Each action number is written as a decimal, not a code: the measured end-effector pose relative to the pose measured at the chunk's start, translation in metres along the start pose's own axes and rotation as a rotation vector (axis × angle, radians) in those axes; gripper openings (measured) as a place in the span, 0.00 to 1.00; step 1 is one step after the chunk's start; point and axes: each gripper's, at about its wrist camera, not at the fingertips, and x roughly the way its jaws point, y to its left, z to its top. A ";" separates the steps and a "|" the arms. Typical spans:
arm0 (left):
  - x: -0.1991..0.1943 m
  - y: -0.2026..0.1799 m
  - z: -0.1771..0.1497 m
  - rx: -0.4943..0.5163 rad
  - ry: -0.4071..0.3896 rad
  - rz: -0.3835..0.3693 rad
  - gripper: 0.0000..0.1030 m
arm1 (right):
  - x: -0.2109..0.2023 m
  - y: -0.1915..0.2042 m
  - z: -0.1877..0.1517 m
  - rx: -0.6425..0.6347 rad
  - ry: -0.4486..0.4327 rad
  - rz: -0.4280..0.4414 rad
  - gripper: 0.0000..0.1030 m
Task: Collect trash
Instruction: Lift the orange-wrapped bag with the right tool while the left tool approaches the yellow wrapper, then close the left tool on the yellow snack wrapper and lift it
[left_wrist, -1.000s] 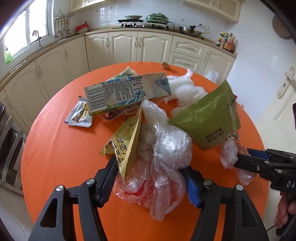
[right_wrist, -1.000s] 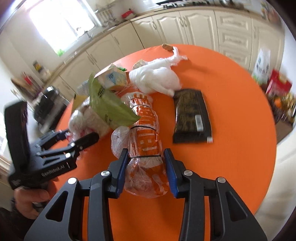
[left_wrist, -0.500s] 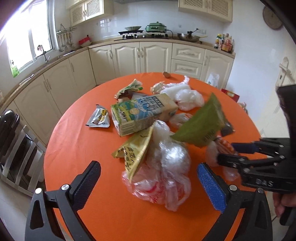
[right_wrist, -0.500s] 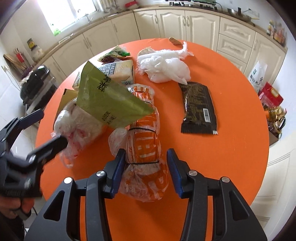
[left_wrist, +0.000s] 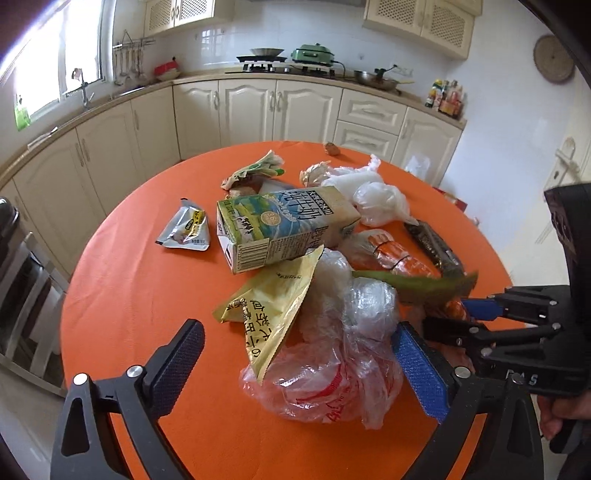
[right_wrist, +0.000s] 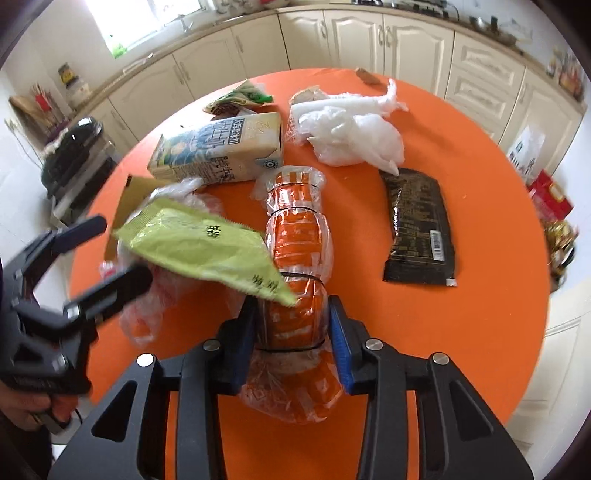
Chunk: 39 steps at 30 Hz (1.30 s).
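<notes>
Half the orange bag (right_wrist: 295, 258) seemingly hidden

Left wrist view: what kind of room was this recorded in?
A home kitchen, most likely. Cream cabinets run under a worktop with a gas hob carrying a pan, and a sink tap stands by the window. The litter lies on a round orange table.

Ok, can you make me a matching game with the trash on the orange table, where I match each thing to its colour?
Things:
1. milk carton
2. flat wrapper with a barcode
3. crumpled bag at the far side
4. pouch over the left gripper

Colours:
A. white
B. light green
C. cream and blue
D. black

Pairs: 1-C, 2-D, 3-A, 4-B
</notes>
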 end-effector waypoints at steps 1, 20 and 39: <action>-0.003 0.003 0.001 0.004 -0.011 0.002 0.94 | -0.001 0.001 -0.001 -0.002 0.001 0.000 0.36; 0.009 -0.004 0.016 0.243 -0.015 0.241 0.99 | -0.002 -0.002 -0.002 0.031 0.019 -0.005 0.35; 0.048 0.020 0.038 0.269 0.030 0.143 0.65 | 0.000 0.001 0.003 0.043 0.022 -0.036 0.34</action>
